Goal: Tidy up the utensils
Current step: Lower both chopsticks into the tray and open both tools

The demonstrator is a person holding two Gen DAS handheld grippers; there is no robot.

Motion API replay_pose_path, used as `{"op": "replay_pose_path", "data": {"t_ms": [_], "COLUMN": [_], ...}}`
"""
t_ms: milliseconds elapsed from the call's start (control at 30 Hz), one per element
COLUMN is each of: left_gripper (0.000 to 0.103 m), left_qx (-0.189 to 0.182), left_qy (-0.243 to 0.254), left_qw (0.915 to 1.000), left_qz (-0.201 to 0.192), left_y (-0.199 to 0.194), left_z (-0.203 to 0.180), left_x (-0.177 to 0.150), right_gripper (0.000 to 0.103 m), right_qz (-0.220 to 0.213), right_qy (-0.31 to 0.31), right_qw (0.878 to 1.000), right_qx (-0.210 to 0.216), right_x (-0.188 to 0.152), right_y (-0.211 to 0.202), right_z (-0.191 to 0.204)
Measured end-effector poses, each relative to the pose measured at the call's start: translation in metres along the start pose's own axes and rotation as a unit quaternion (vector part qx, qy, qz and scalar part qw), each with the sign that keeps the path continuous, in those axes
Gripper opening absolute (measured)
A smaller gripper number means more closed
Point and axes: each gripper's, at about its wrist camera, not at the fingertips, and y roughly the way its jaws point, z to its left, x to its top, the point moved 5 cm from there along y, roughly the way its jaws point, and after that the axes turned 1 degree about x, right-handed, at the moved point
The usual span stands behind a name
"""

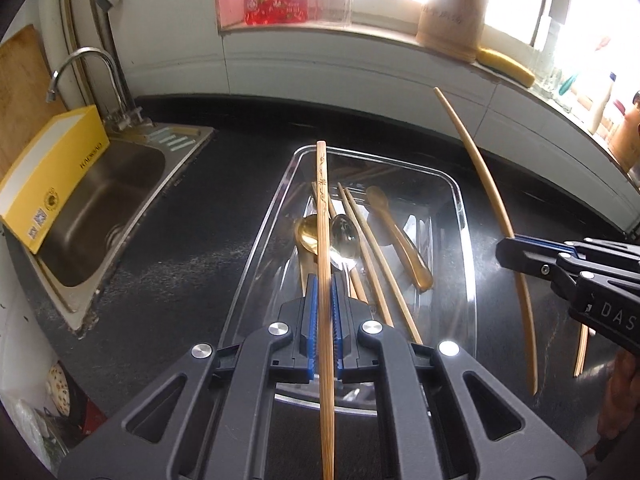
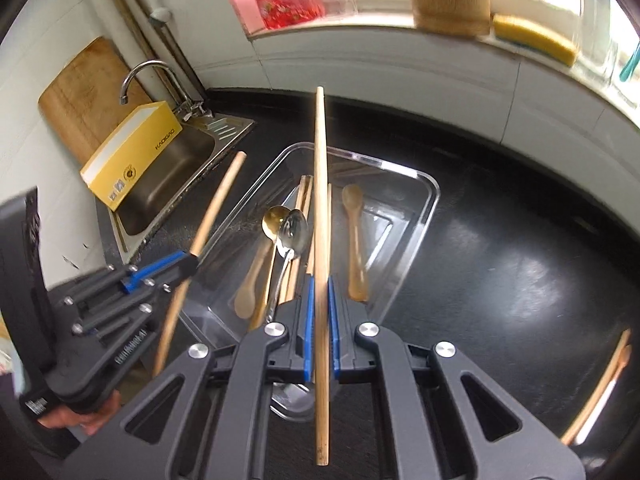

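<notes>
Clamped between my left gripper's (image 1: pixel 325 312) jaws, one chopstick (image 1: pixel 323 240) hangs over the clear tray (image 1: pixel 464 216); my right gripper (image 2: pixel 319 312) pinches a second chopstick (image 2: pixel 321 200). Spoons (image 1: pixel 344 236) and chopsticks already lie inside. Leftover sticks (image 2: pixel 600 392) wait on the counter (image 2: pixel 500 260).

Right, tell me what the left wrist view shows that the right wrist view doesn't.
Only the left wrist view shows the engraved pattern on the left tool's chopstick and the patterned plate at lower left. Only the right wrist view shows the hand holding the left tool, and two wooden utensils lying on the counter at right. Both show the clear tray of spoons and chopsticks, the sink, the yellow box, and each tool clamping one chopstick.
</notes>
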Motion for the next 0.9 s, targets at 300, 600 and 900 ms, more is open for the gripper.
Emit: {"op": "replay_pose_path", "data": {"t_ms": [300,600,900], "left_gripper": [0.006,0.006,0.006], "left_qx": [-0.020,-0.026,-0.034], "left_qy": [-0.056,-0.054,-0.054], "left_qw": [0.9970,0.9959,0.9951], "left_qz": [0.050,0.068,0.076], "left_y": [0.055,0.078,0.089], "left_z": [0.007,0.004,0.004], "left_x": [0.010,0.013,0.013], "right_gripper": [0.007,0.007,0.007], "right_qz": [0.063,0.102,0.116], "right_qy": [0.044,0.041,0.064], "right_qw": [0.996,0.993,0.990], "right_qx": [0.046,0.044,0.053], "right_x": [0.018,0.015,0.020], "right_y": [0.054,0.088,0.096], "right_z": [-0.007,-0.003,-0.012]}}
